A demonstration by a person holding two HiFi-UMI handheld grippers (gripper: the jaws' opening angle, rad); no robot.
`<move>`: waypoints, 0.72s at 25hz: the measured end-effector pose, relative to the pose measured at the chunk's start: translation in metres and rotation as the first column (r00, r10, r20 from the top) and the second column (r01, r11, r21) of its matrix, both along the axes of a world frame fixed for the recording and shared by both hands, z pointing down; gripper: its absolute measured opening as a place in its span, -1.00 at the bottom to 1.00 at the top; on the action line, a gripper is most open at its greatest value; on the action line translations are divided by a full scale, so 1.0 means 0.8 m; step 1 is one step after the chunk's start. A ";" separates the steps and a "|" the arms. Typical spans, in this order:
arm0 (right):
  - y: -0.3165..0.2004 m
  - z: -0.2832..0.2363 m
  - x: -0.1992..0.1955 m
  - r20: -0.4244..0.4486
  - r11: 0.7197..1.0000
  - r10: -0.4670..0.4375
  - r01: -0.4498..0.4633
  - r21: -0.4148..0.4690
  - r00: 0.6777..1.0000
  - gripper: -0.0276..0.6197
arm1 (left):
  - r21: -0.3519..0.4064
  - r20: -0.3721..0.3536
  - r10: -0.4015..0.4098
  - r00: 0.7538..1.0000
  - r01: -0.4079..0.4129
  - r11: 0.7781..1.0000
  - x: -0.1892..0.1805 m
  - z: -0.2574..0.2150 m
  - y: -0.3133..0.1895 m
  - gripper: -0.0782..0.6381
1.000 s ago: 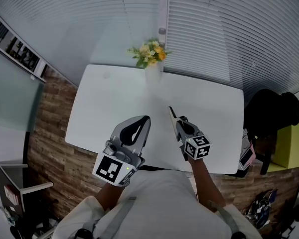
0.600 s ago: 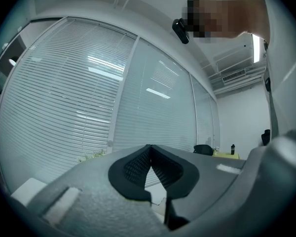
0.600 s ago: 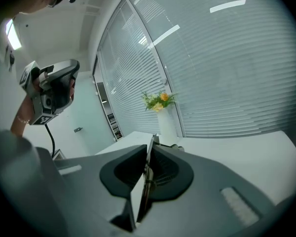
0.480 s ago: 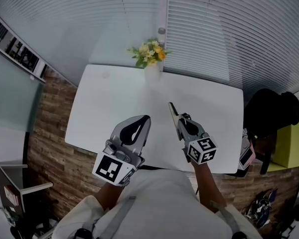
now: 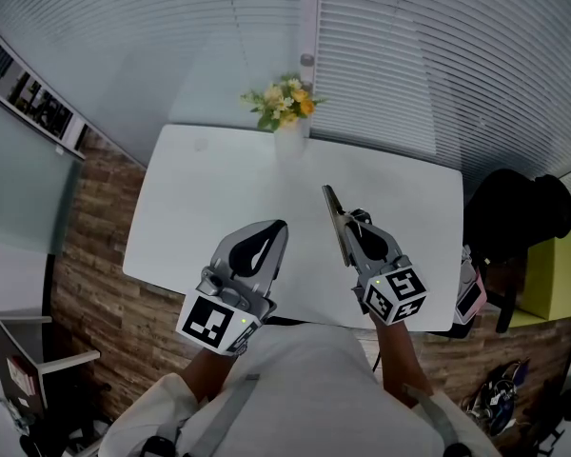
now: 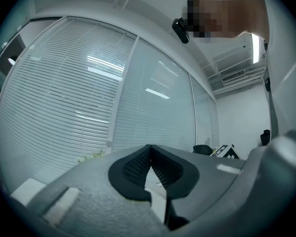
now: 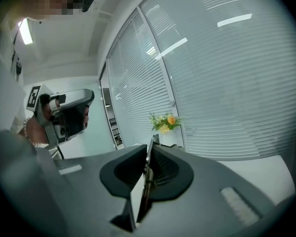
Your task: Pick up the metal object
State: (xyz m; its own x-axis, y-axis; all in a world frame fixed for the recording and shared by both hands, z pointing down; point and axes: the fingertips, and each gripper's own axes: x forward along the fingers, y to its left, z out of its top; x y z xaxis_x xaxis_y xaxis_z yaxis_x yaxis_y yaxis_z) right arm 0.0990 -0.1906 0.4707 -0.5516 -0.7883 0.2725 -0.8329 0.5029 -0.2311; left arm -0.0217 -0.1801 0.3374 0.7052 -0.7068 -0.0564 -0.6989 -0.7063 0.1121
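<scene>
Thin flat metal strip (image 5: 329, 203), edge-on, clamped in right tool (image 5: 350, 225).

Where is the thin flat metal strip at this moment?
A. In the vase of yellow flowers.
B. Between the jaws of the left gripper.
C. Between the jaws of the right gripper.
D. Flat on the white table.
C: the right gripper view shows the thin flat metal strip edge-on, clamped between the pads of the right gripper; in the head view it sticks out ahead of that gripper.
</scene>
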 end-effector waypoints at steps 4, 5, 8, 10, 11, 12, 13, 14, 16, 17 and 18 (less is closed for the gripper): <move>0.004 -0.031 -0.002 -0.009 0.999 -0.008 0.008 0.038 1.000 -0.84 | 0.000 -0.001 0.002 1.000 -0.002 1.000 0.001 0.000 0.000 -0.76; 0.005 -0.038 -0.002 -0.011 0.999 -0.008 0.009 0.049 1.000 -0.83 | 0.000 -0.001 0.002 1.000 -0.002 1.000 0.001 0.000 0.000 -0.76; 0.008 -0.060 -0.004 -0.017 0.997 -0.012 0.013 0.082 1.000 -0.84 | 0.000 0.000 0.002 1.000 -0.002 1.000 0.000 0.000 0.000 -0.76; 0.009 -0.074 -0.004 -0.029 0.994 -0.014 0.017 0.106 0.999 -0.84 | -0.001 0.000 0.002 1.000 -0.002 1.000 0.000 0.000 -0.001 -0.76; 0.010 -0.081 -0.004 -0.036 0.993 -0.015 0.019 0.118 0.999 -0.84 | -0.001 0.000 0.002 1.000 -0.002 1.000 0.000 0.001 -0.002 -0.76; 0.011 -0.087 -0.005 -0.040 0.991 -0.017 0.022 0.130 0.999 -0.83 | -0.002 0.000 0.002 1.000 -0.002 1.000 0.000 0.001 -0.002 -0.76; 0.012 -0.094 -0.006 -0.043 0.990 -0.018 0.024 0.140 0.999 -0.83 | -0.002 -0.001 0.001 1.000 -0.001 1.000 0.000 0.001 -0.001 -0.76; 0.013 -0.100 -0.007 -0.045 0.989 -0.019 0.026 0.148 0.999 -0.83 | -0.003 -0.001 0.001 1.000 -0.001 1.000 0.000 0.001 -0.001 -0.76; 0.016 -0.110 -0.007 -0.050 0.987 -0.019 0.027 0.161 0.999 -0.83 | -0.003 -0.001 0.001 1.000 -0.001 1.000 0.000 0.001 0.000 -0.76; 0.017 -0.114 -0.007 -0.053 0.986 -0.018 0.027 0.167 0.998 -0.83 | -0.004 -0.001 0.002 1.000 -0.002 1.000 0.000 0.001 -0.001 -0.76; 0.017 -0.118 -0.007 -0.056 0.985 -0.018 0.027 0.173 0.998 -0.83 | -0.004 -0.001 0.002 1.000 -0.002 1.000 0.000 0.001 -0.001 -0.77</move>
State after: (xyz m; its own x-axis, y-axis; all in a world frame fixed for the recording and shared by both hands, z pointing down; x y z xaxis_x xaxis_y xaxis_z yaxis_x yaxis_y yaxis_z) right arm 0.0930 -0.1768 0.3760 -0.5578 -0.8139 0.1627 -0.8299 0.5501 -0.0932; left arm -0.0218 -0.1810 0.3379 0.7063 -0.7058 -0.0544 -0.6977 -0.7071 0.1153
